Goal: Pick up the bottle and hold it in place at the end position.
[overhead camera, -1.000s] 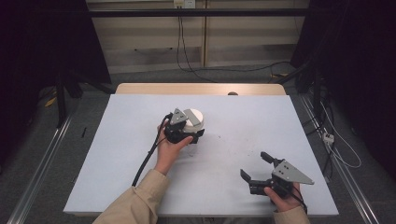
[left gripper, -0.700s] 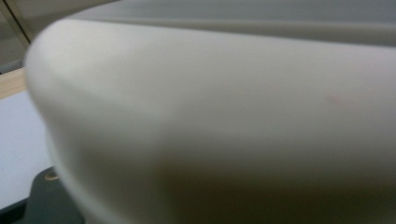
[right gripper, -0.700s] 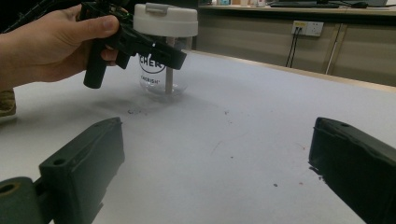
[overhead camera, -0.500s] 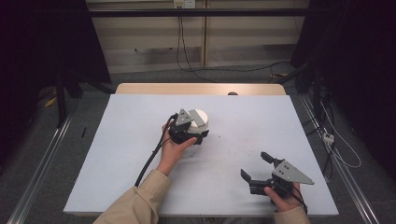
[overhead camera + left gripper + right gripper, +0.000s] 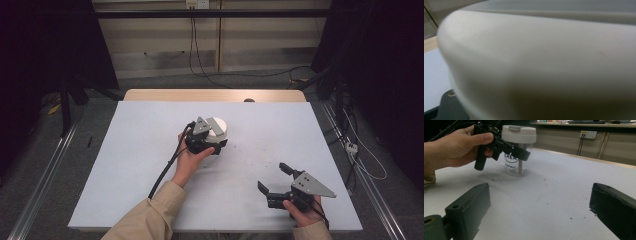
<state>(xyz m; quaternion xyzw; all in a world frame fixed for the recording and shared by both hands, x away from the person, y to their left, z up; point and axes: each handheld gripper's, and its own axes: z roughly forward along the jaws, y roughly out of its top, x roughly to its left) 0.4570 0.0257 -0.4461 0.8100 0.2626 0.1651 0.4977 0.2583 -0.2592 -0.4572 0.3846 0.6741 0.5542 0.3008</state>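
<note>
Near the middle of the high view, a clear jar (image 5: 216,137) with a white lid (image 5: 217,127) stands upright on the tabletop (image 5: 125,165). The left gripper (image 5: 215,142) is clamped on the jar just under the lid. At lower right, the right gripper (image 5: 272,179) rests with jaws wide apart, holding nothing, well apart from the jar

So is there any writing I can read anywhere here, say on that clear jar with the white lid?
"CHER": dark print on the clear jar, in the right gripper view; the left hand-held gripper covers part of it, so the word may be longer.
A smaller line of print under it on the jar: too small and blurred to read.
White lid: no writing to be seen.
Wall socket behind the table: no readable marks.
</note>
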